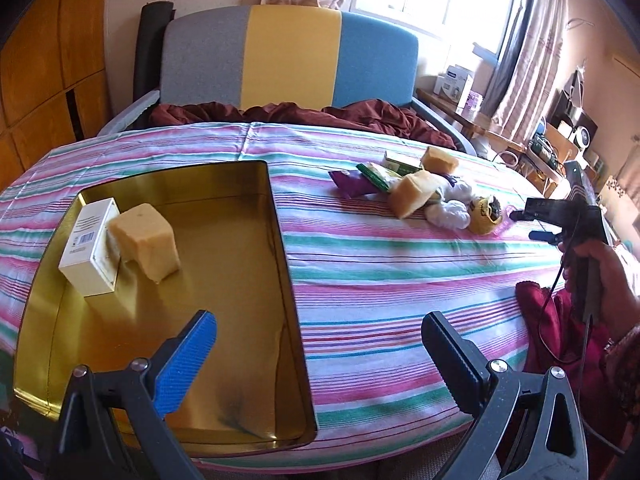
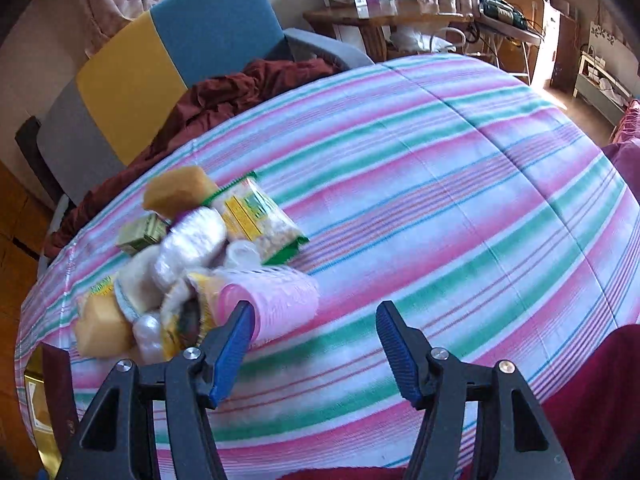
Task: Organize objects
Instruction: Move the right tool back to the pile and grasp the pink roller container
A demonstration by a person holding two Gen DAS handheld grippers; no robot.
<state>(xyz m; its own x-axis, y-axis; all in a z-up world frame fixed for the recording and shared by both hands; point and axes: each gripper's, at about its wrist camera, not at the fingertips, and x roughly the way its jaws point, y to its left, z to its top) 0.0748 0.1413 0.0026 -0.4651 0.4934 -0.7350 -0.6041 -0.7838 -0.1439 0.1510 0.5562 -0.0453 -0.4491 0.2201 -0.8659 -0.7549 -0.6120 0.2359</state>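
Both grippers gape empty: the left gripper (image 1: 318, 344) hangs over the gold tin (image 1: 280, 240) holding a white box (image 1: 90, 246) and sponge (image 1: 146, 242); the right gripper (image 2: 316, 332) nears the pink roller (image 2: 276, 300) beside the heap of packets (image 2: 256, 216) on the striped cloth (image 2: 440, 184).

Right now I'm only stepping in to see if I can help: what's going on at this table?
A person with a gripper in each hand is sorting small things into a gold tin on a striped tablecloth. The tin holds a white box and a yellow sponge. The left gripper hangs open and empty over the tin's edge. The right gripper, open and empty, is by the pile of snack packets and sponges, beside a pink roller.
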